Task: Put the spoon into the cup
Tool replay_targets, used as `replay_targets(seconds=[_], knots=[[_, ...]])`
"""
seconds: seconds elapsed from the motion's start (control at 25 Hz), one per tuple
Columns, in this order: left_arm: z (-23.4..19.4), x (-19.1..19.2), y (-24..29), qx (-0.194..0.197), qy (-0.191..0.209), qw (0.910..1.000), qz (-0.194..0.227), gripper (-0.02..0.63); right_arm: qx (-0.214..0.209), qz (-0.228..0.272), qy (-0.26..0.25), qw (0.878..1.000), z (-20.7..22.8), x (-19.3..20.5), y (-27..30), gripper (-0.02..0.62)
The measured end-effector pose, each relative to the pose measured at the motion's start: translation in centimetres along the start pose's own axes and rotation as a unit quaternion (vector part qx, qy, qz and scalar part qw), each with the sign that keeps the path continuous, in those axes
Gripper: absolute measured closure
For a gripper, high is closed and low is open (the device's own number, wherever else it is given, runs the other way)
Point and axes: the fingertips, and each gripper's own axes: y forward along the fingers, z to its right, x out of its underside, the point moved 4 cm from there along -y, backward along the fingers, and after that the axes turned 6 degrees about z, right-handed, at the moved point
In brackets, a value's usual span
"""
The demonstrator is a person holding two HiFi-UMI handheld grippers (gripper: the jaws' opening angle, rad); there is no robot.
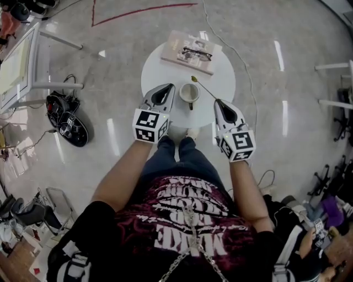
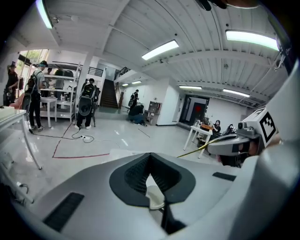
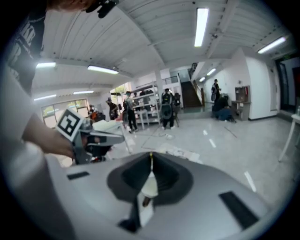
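**Right tongs** (image 3: 151,155): the jaws are fully closed on the spoon (image 1: 204,90). The dark ribbed pads meet in a narrow V, and the thin gold-coloured handle runs out from between them. In the head view these tongs sit over the near-right edge of the worktop (image 1: 160,69). The spoon slants from their tip toward the far left. Its small oval bowl ends just beside the far-right rim of the cup (image 1: 182,91). The spoon is outside the cup; whether it touches the rim cannot be told.

**Left tongs** (image 2: 150,156): the jaws are together, with nothing between the ribbed pads. In the head view they point at the cup from its left side, with the tip near the cup wall but apart from it. Both sets of tongs have smooth, pale grey moulded shells.

**Cup:** round and pale, with a loop handle turned toward the near edge. It stands upright near the middle of the worktop.

**Worktop:** round, flat and white.

**Book** (image 1: 179,50): rectangular, lying at the far edge with one side reaching past the rim.

**Glasses** (image 1: 197,53): dark-framed, resting on the book's cover.

**Floor** (image 1: 121,126): pale and glossy, mirroring the ceiling strip lights. It carries a thin red line (image 1: 143,11) beyond the worktop.
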Motion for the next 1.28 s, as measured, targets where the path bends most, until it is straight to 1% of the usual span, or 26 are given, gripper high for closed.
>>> replay_targets(seconds=[0.2, 0.48, 0.64, 0.84, 1.04, 1.28], knots=[[-0.3, 2.0, 0.0, -0.007, -0.005, 0.9998, -0.018, 0.578, -0.006, -0.042, 0.016, 0.999, 0.1, 3.9, 0.5, 0.560], [-0.5, 3.9, -0.3, -0.016, -0.012, 0.9993, -0.033, 0.578, -0.014, -0.092, 0.038, 0.995, 0.8, 8.1, 2.3, 0.560], [-0.6, 4.6, -0.6, -0.022, -0.012, 0.9990, -0.036, 0.578, -0.016, -0.109, 0.046, 0.993, 1.1, 9.2, 3.4, 0.560], [-0.6, 6.4, -0.8, -0.028, -0.021, 0.9982, -0.048, 0.578, -0.015, -0.135, 0.035, 0.990, 1.5, 11.1, 4.8, 0.560], [-0.8, 7.4, -1.3, -0.034, -0.020, 0.9975, -0.059, 0.578, -0.009, -0.159, 0.048, 0.986, 1.9, 12.4, 6.1, 0.560], [-1.4, 7.7, -2.4, -0.045, -0.022, 0.9966, -0.066, 0.578, 0.003, -0.192, 0.059, 0.980, 2.3, 13.7, 7.2, 0.560]])
